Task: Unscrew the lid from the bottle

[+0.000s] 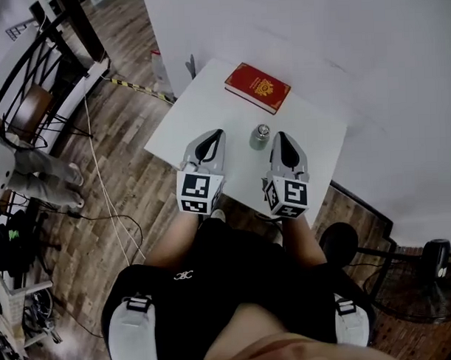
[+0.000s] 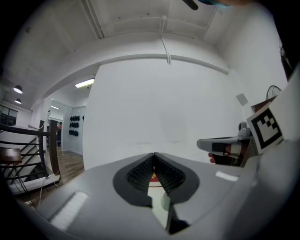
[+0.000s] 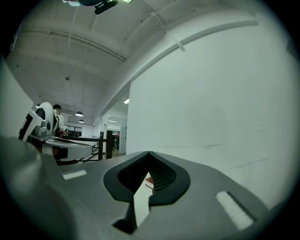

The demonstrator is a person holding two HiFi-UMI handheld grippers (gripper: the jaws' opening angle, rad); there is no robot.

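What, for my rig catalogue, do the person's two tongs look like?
Left tongs and right tongs match: pale grey shells tapering to a point, black ribbed pads inside, a white cube with black square markers at each rear. The person wears black.

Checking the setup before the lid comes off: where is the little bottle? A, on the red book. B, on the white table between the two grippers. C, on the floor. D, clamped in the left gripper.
B: in the head view the bottle stands on the white table between the left gripper and the right gripper, clear of the red book.
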